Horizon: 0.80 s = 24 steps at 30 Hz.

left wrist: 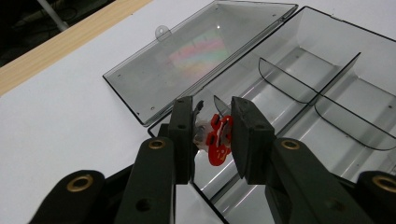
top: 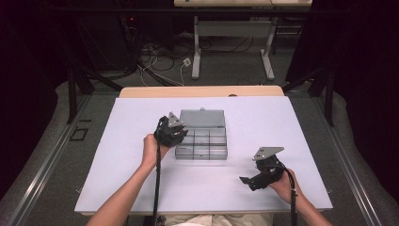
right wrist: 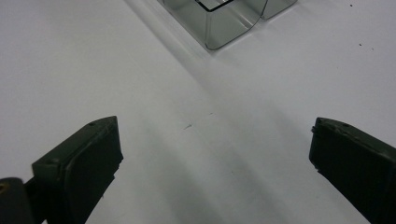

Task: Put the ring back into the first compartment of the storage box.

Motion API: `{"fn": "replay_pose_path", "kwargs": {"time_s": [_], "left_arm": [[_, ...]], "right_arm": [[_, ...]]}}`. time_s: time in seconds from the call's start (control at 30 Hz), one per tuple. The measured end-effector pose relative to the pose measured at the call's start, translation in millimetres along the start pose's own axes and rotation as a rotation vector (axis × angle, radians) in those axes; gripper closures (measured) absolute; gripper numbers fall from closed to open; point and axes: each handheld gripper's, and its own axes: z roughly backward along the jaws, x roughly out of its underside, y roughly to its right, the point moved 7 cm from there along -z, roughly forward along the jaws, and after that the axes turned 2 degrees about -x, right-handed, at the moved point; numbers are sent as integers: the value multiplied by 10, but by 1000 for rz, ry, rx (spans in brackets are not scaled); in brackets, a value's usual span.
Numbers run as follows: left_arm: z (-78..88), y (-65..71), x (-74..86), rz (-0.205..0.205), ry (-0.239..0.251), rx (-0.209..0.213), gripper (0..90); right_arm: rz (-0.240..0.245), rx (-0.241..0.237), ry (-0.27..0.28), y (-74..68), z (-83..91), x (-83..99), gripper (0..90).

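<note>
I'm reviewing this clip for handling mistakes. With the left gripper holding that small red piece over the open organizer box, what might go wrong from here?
The small red piece is pinched near the tips of the left gripper, over the edge of the clear organizer box; it might slip and drop outside or into the wrong compartment. The jaws sit close to the box wall and a curved divider, so lowering could nudge the light box. The right gripper is open and off the box, so nothing steadies it.

Between the black jaws of the left gripper sits a small red-and-white piece. Ahead of it, the organizer box is smoky grey and see-through. The counter is white.
</note>
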Motion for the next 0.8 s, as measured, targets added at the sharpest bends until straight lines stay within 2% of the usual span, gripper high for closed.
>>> {"fn": "replay_pose_path", "kwargs": {"time_s": [0.4,0.53,0.8], "left_arm": [[-131,38,-2,-12,-33,14,707],[-172,49,4,-11,-39,13,707],[-239,64,18,-17,-50,19,706]], "right_arm": [[-12,4,18,-1,13,-16,20],[-8,-1,8,-1,19,-12,20],[-9,27,16,9,6,-20,31]]}}
